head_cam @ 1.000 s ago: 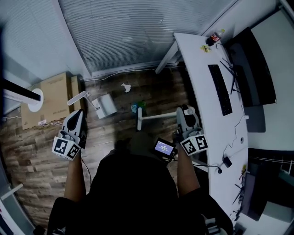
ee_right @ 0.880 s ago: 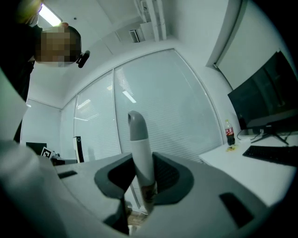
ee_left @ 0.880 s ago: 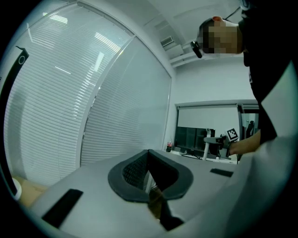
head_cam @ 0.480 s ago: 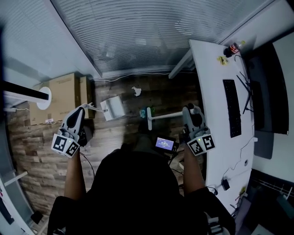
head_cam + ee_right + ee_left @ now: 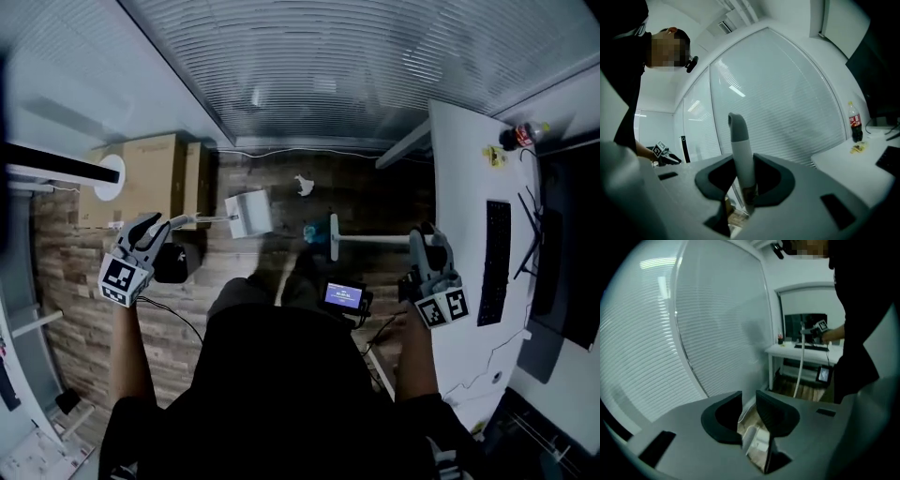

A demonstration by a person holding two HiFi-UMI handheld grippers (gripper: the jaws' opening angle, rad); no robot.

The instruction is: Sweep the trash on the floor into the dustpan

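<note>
The white dustpan (image 5: 249, 213) sits on the wooden floor, its thin handle (image 5: 202, 220) reaching left to my left gripper (image 5: 155, 225). That gripper's jaws have just been opening. They stand apart in the left gripper view (image 5: 749, 408), with the dustpan (image 5: 757, 442) showing low in the gap and no pad pressing on it. My right gripper (image 5: 427, 234) is shut on the broom's grey handle (image 5: 740, 150). The broom head (image 5: 333, 238) rests on the floor. A crumpled white paper (image 5: 303, 185) and a blue-green scrap (image 5: 311, 230) lie between dustpan and broom.
Cardboard boxes (image 5: 155, 178) stand against the blinds at the left, beside a black pole on a white round base (image 5: 109, 175). A white desk (image 5: 464, 197) with a keyboard (image 5: 494, 262) and a bottle (image 5: 525, 134) runs along the right. A small screen (image 5: 342, 297) hangs at the person's waist.
Both hands have spread apart: the left gripper went left and rolled, and its jaws have parted from the dustpan handle. The right gripper carried the broom to the right.
</note>
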